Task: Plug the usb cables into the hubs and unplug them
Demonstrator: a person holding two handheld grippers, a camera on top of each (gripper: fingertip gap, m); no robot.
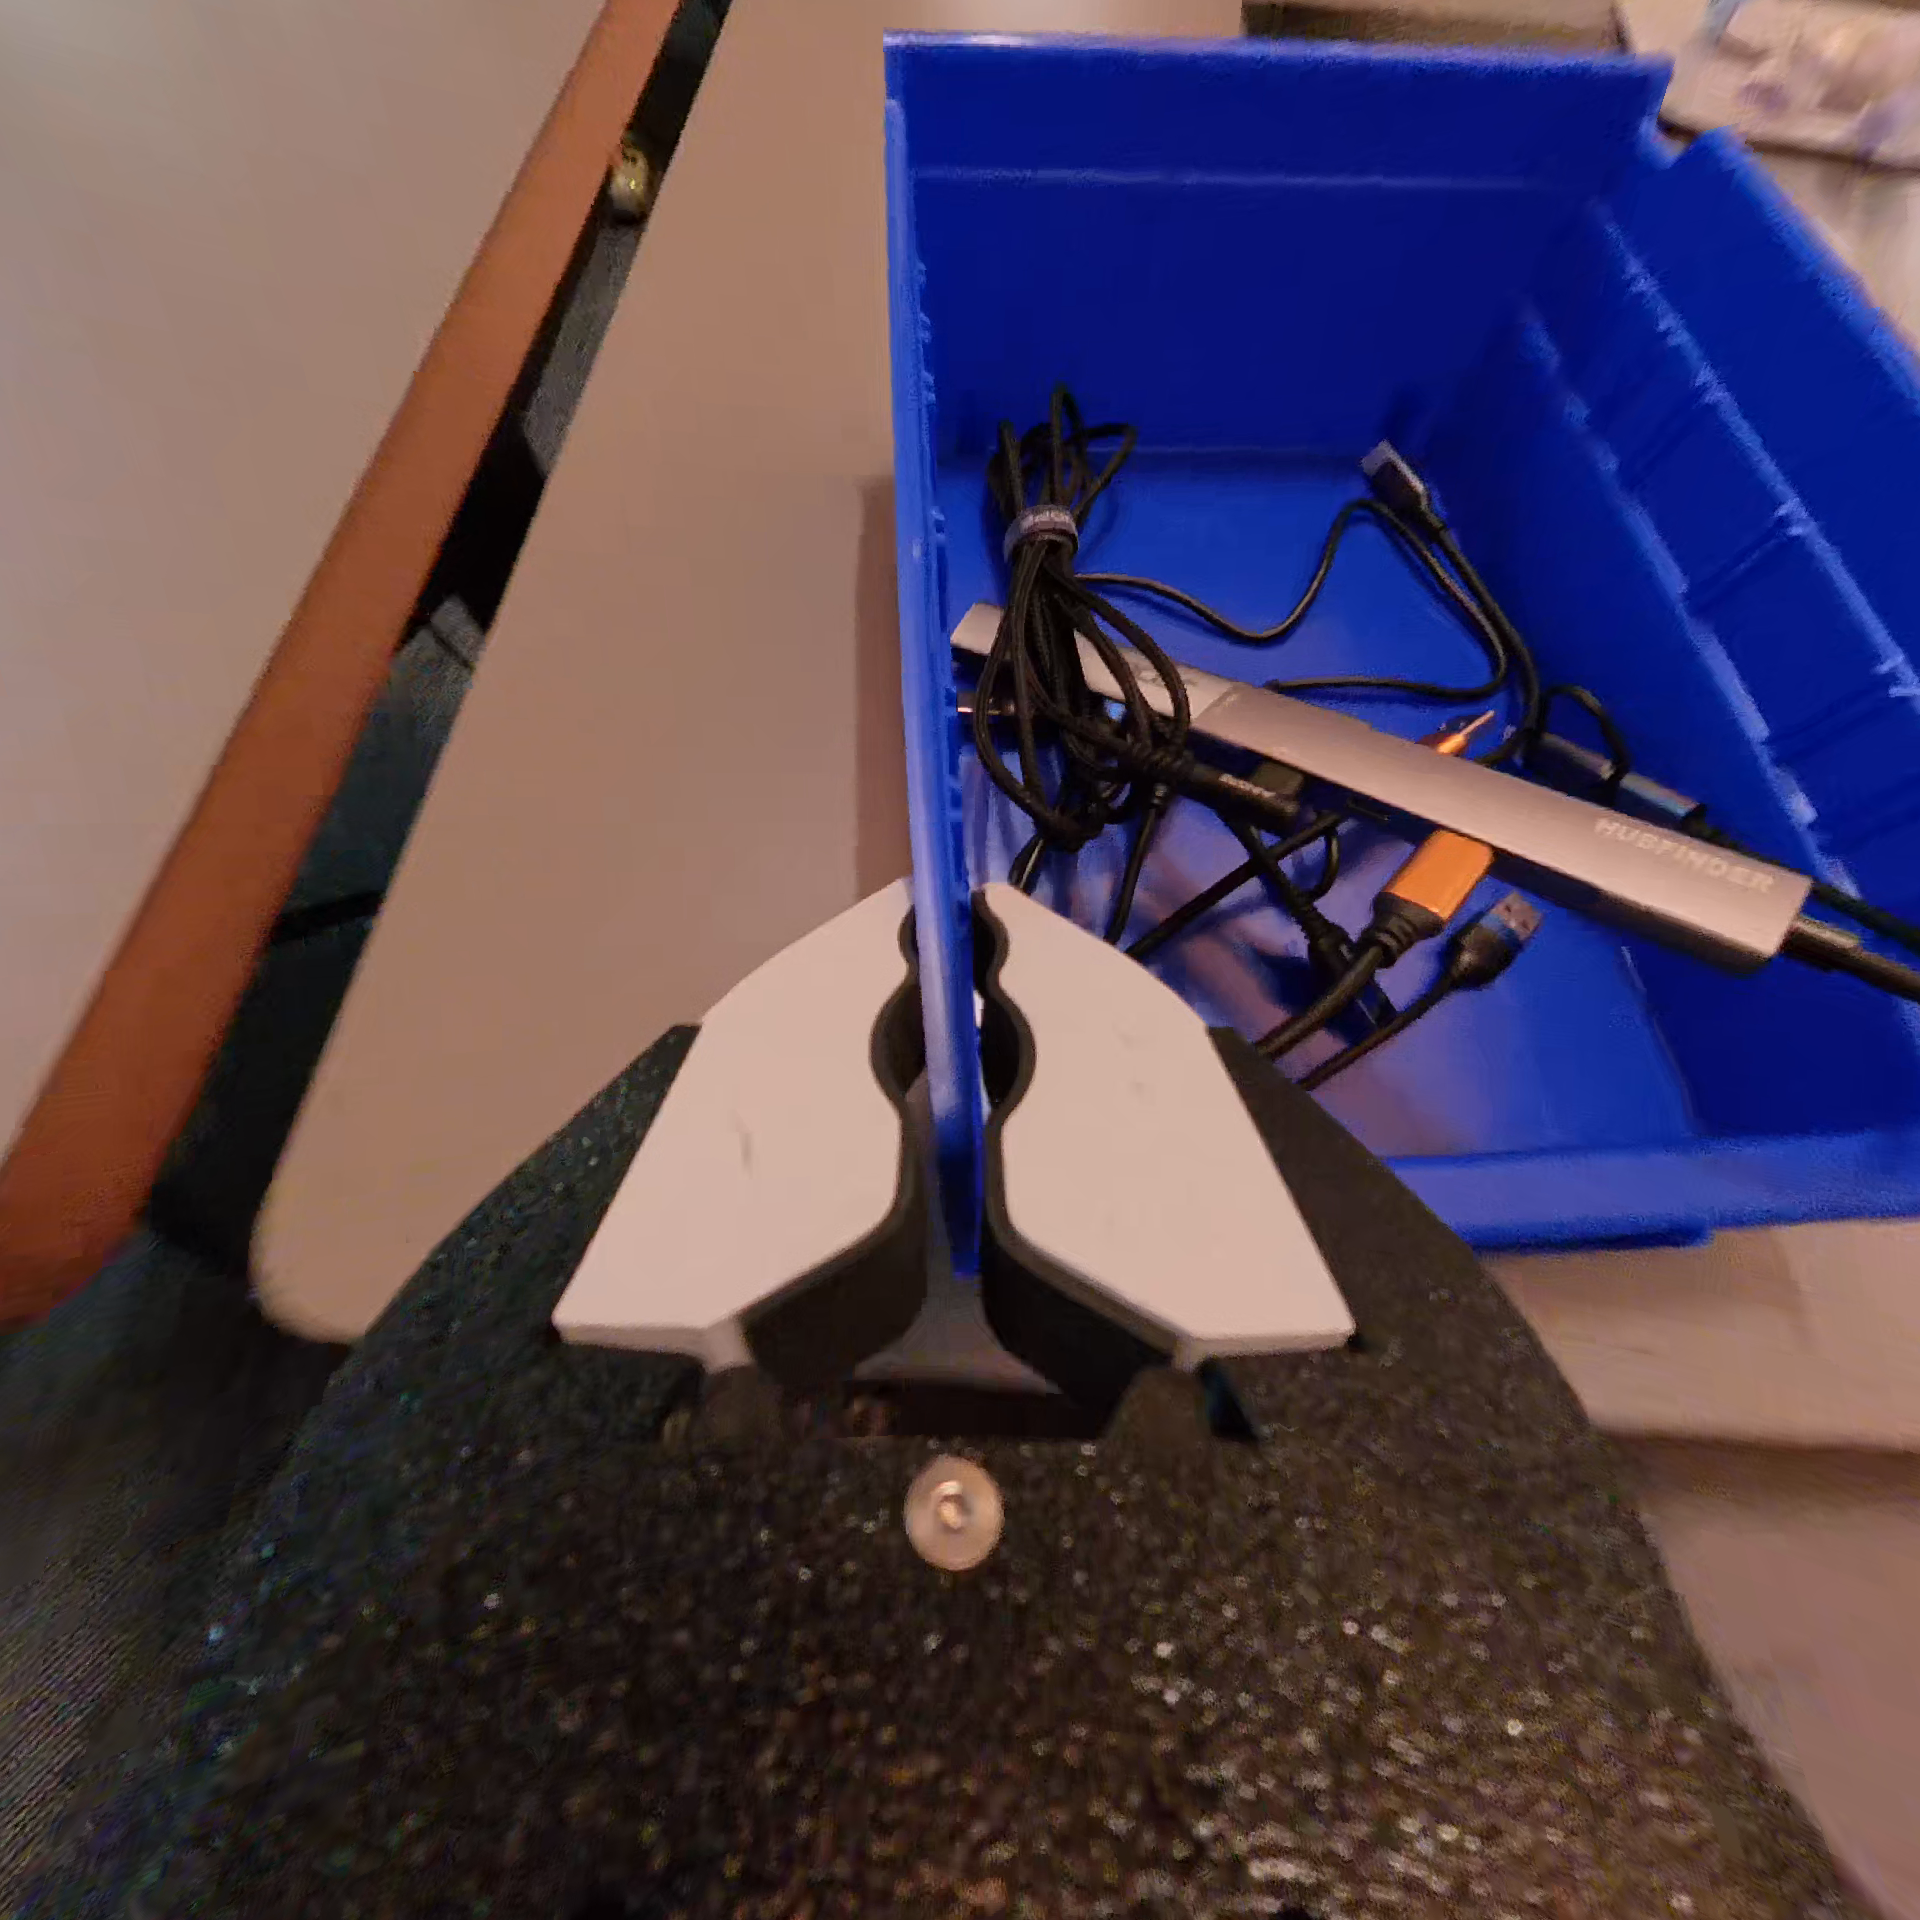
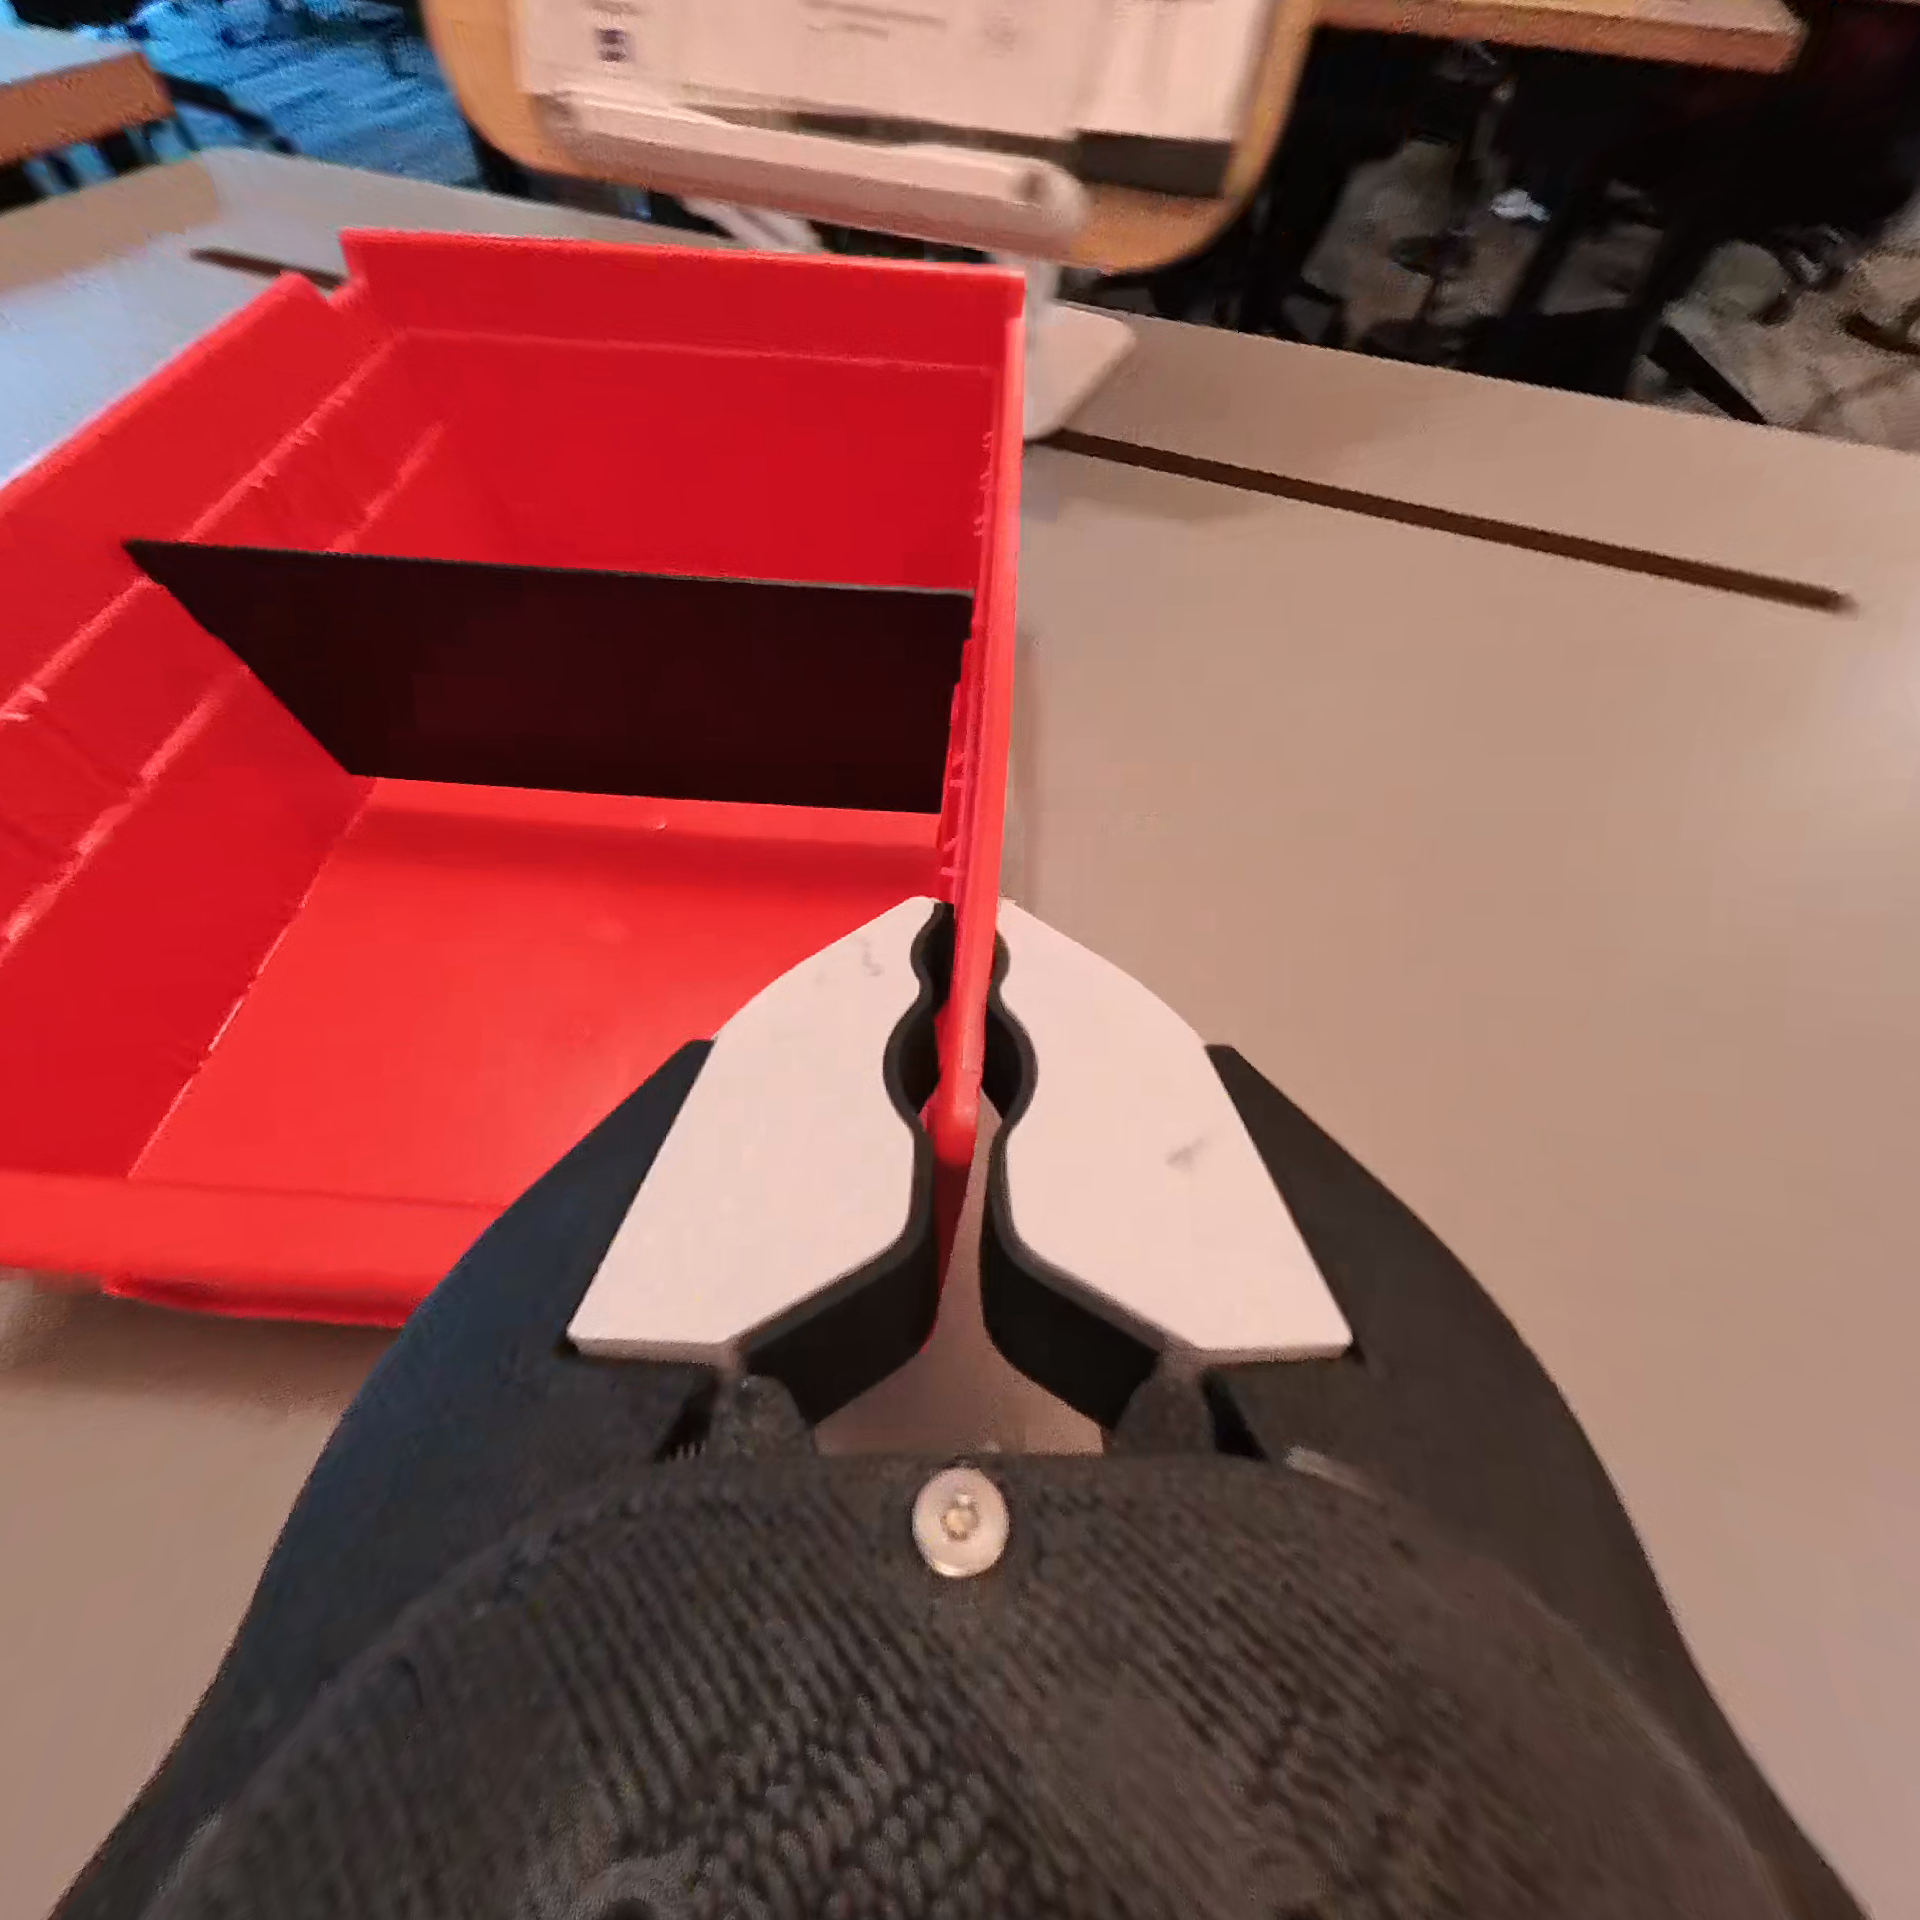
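In the left wrist view, my left gripper [image 1: 943,914] is shut on the left side wall of a blue bin [image 1: 1247,260]. Inside the bin lie a grey USB hub [image 1: 1455,790], a bundled black cable [image 1: 1049,623], an orange-ended plug [image 1: 1429,878], a blue USB plug [image 1: 1507,925] and more loose black cables. In the right wrist view, my right gripper [image 2: 966,920] is shut on the right side wall of a red bin [image 2: 675,291]. The red bin holds a black divider [image 2: 623,675]; its near compartment has nothing in it.
Both bins stand on a beige table [image 2: 1455,831]. The table's left edge and an orange-trimmed neighbouring table [image 1: 312,623] show in the left wrist view. A seam [image 2: 1455,520] crosses the table behind the red bin. A chair with white things [image 2: 831,125] stands beyond.
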